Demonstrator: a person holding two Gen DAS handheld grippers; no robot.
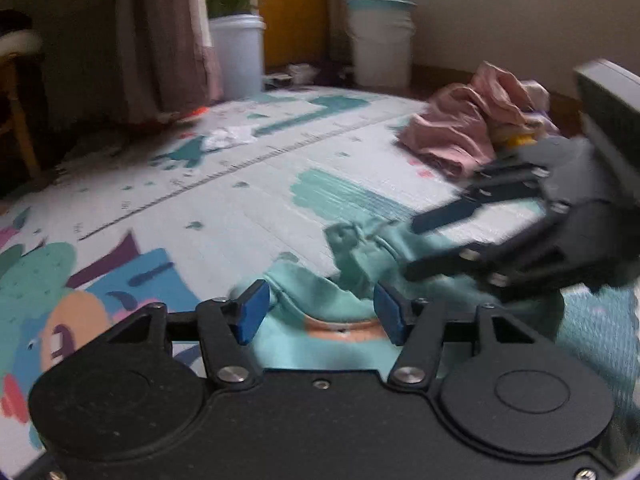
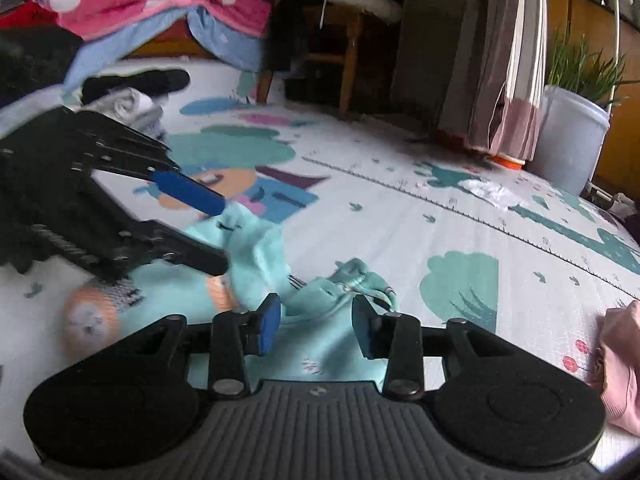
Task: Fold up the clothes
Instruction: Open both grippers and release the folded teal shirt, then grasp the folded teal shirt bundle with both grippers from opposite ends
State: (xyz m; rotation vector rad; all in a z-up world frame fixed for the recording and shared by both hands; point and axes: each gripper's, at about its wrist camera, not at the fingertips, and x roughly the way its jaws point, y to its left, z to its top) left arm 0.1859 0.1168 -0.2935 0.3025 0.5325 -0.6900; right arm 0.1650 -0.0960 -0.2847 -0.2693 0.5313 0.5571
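Observation:
A light teal garment (image 1: 320, 308) with an orange print lies crumpled on the play mat (image 1: 248, 208); it also shows in the right wrist view (image 2: 256, 280). My left gripper (image 1: 318, 316) is open, its blue pads on either side of a fold of the teal cloth, also seen from the right wrist view (image 2: 216, 232). My right gripper (image 2: 316, 328) is open over the garment's bunched edge, and it shows at the right of the left wrist view (image 1: 416, 246). Neither holds cloth.
A pink garment pile (image 1: 472, 128) lies at the mat's far right, also in the right wrist view (image 2: 620, 368). White buckets (image 1: 240, 56) and a curtain stand behind. Stacked clothes (image 2: 160, 12), socks (image 2: 136, 92) and a wooden chair (image 2: 348, 44) edge the mat.

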